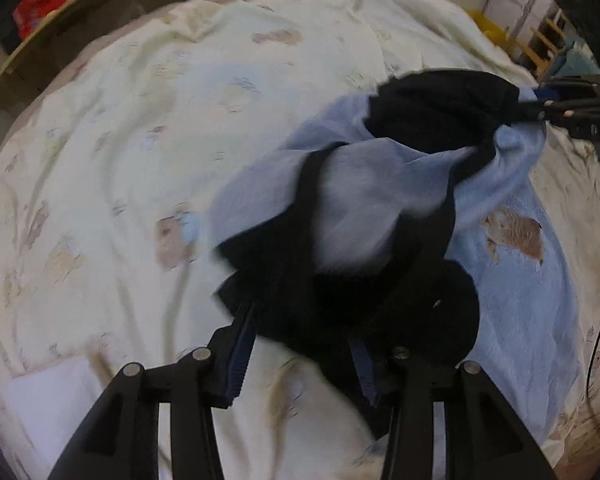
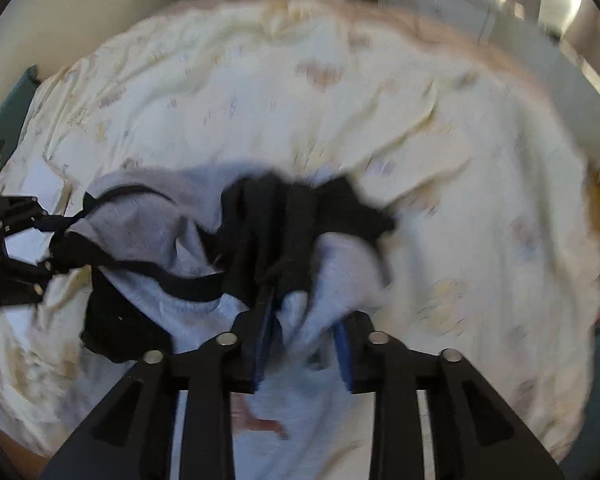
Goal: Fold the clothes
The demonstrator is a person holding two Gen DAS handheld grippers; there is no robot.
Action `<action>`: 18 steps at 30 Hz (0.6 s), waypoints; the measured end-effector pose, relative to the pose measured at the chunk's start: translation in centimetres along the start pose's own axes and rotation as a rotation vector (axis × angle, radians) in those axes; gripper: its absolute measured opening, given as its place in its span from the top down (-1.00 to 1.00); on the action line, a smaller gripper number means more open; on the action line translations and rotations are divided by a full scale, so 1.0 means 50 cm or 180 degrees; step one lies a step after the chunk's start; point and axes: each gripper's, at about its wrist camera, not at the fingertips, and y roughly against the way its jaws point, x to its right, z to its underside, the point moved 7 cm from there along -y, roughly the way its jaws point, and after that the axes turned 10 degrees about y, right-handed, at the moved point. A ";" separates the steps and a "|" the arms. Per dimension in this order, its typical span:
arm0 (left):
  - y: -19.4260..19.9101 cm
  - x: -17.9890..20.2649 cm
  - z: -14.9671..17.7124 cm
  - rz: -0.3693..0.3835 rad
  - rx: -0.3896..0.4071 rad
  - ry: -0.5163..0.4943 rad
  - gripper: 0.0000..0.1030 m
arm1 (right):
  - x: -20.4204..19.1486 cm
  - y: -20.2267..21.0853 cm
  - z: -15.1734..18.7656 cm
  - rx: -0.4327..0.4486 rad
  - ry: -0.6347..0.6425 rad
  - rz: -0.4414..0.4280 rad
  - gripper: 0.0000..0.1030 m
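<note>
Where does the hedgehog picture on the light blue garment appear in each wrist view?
Left wrist view: hedgehog picture at right of centre, on the light blue garment.
Right wrist view: blurred brown patch at bottom centre, probably the same print.
Shared landmark: the cream bedsheet.

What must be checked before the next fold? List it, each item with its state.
1. Left gripper released: ok. Its jaws stand apart, with black fabric lying loose between them.
2. Right gripper released: ok. Its jaws stand apart, with pale fabric between them.
3. Garment lying flat: not ok. It is bunched and twisted, and the black trim crosses the light blue.
4. Hem or corners found for the next grasp: cannot tell. The folds hide them and the pictures are blurred.
5. Room to spread it: ok. Bare bedspread lies beyond the garment.
</note>
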 end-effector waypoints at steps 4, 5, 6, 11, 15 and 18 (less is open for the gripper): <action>0.067 -0.098 0.016 -0.0023 0.0333 0.0648 0.07 | 0.041 0.144 0.001 0.0737 -0.0213 -0.0146 -0.79; 0.076 -0.118 0.029 0.0004 0.0346 0.0817 0.06 | 0.049 0.177 0.006 0.0899 -0.0271 -0.0196 -0.80; 0.073 -0.123 0.052 0.0143 0.0248 0.0931 0.06 | 0.057 0.203 0.015 0.0981 -0.0322 -0.0174 -0.80; 0.021 0.045 0.223 0.0783 -0.0654 -0.0017 0.06 | 0.007 0.202 0.146 0.0620 -0.0607 -0.0372 -0.80; -0.001 0.163 0.391 0.0984 -0.1048 -0.0874 0.06 | -0.083 0.155 0.263 0.0325 -0.0732 -0.0663 -0.80; -0.017 0.191 0.444 0.1081 -0.1057 -0.0750 0.06 | -0.163 0.127 0.344 0.0020 -0.0348 -0.0730 -0.80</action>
